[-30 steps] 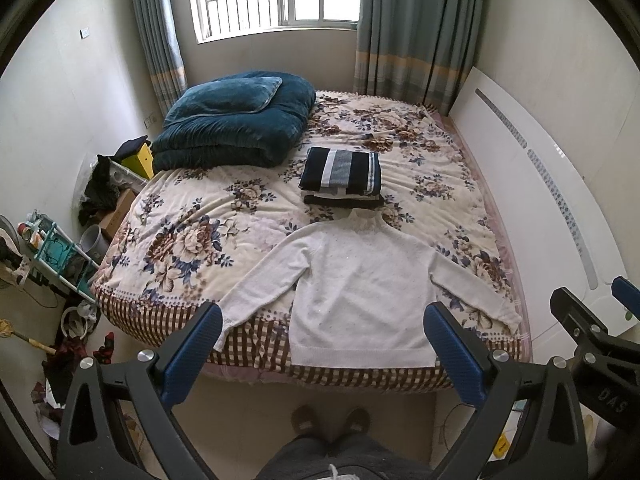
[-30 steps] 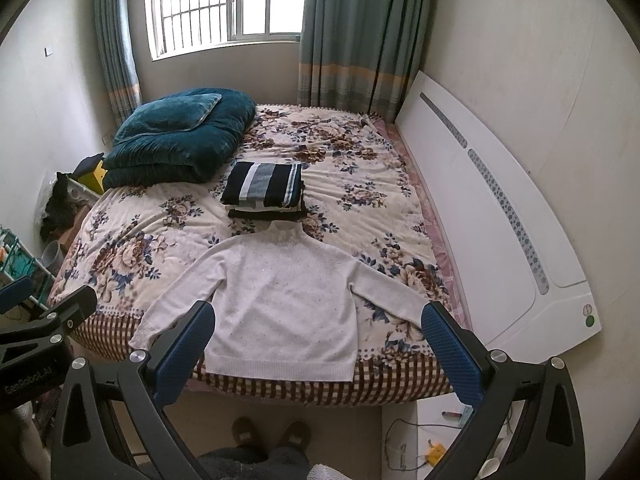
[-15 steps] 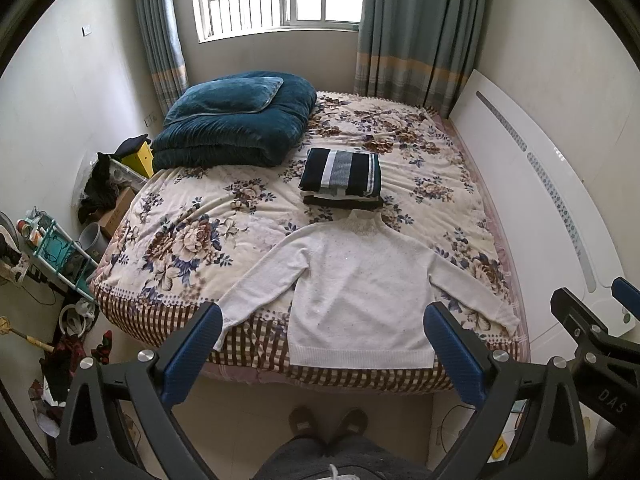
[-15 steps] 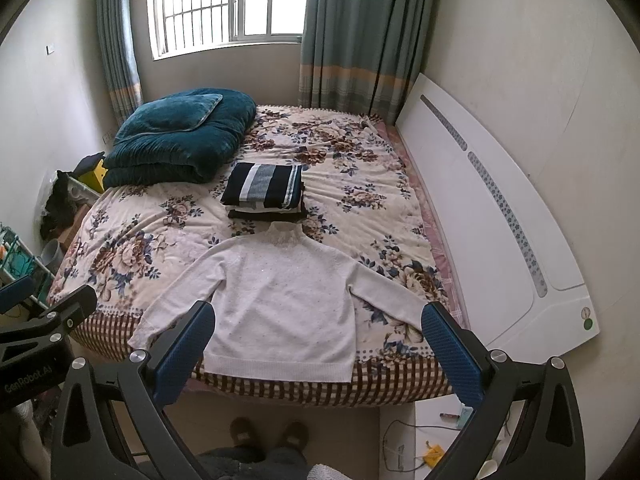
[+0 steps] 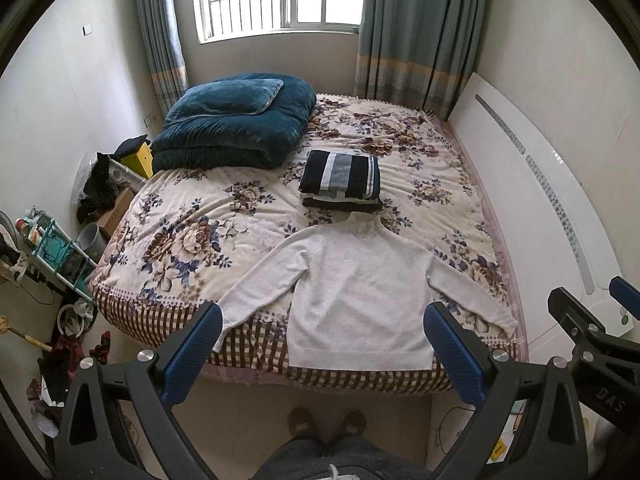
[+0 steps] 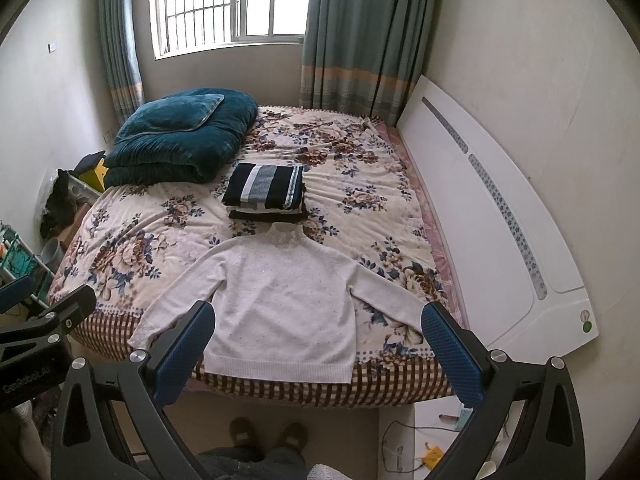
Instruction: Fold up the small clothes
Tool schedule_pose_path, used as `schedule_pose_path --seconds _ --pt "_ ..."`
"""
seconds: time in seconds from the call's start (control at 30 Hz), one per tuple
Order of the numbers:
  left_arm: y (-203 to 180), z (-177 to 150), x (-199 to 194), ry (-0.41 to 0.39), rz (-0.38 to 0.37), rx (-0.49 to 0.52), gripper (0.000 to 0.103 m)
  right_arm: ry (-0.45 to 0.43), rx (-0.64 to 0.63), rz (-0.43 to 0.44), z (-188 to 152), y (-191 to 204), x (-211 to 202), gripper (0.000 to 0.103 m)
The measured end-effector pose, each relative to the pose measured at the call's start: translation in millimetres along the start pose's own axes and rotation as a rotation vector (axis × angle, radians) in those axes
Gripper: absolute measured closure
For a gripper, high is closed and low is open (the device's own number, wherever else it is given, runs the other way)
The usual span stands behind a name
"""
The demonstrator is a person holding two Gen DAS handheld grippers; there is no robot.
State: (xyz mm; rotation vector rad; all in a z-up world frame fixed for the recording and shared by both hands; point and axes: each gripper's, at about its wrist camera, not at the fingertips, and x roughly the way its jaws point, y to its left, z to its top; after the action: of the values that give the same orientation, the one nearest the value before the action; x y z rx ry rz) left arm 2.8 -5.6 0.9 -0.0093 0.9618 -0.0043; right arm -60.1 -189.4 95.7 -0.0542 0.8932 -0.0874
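Your left gripper (image 5: 322, 354) sits at the bottom of its frame with the jaws spread wide and nothing between them; your right gripper (image 6: 318, 354) is the same in its own view, released and empty. Both are held well above the floor and well back from the bed (image 5: 192, 240), and neither touches any cloth.

Just past the fingertips, in the lower middle of each frame, the white sweater (image 5: 360, 292) lies flat and face up on the bed's near edge. Its hem hangs slightly over the checked border, the sleeves are spread out to either side, and the collar points toward the window. It has no fold in it yet.

Above it, at frame centre, a stack (image 5: 340, 180) of folded clothes with a striped piece on top sits almost touching the collar, so part of the job looks done. Upper left, a teal quilt (image 5: 232, 128) is piled up.

What seems left for you: fold the sleeves in, fold the body, and add the sweater to the stack.
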Motion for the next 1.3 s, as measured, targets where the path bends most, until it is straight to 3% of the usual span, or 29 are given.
schedule_pose_path --seconds 0.67,0.87,1.0,1.23,1.3 --pt "-11 9 2 0.001 -0.011 0.002 0.000 -0.002 0.001 -0.002 1 9 7 0.000" --pt "-20 44 59 -0.065 0.045 0.035 0.000 0.046 0.082 0.006 7 2 33 0.000" --pt "-28 49 124 -0.081 0.100 0.059 0.000 0.099 0.239 -0.065 -3 -51 101 0.000" --pt "-88 64 277 0.070 0.155 0.086 0.000 0.259 0.611 -0.231 -80 -217 252 0.001" --pt "-109 65 315 0.101 0.186 0.094 0.000 0.313 0.736 -0.268 -110 -274 305 0.013"
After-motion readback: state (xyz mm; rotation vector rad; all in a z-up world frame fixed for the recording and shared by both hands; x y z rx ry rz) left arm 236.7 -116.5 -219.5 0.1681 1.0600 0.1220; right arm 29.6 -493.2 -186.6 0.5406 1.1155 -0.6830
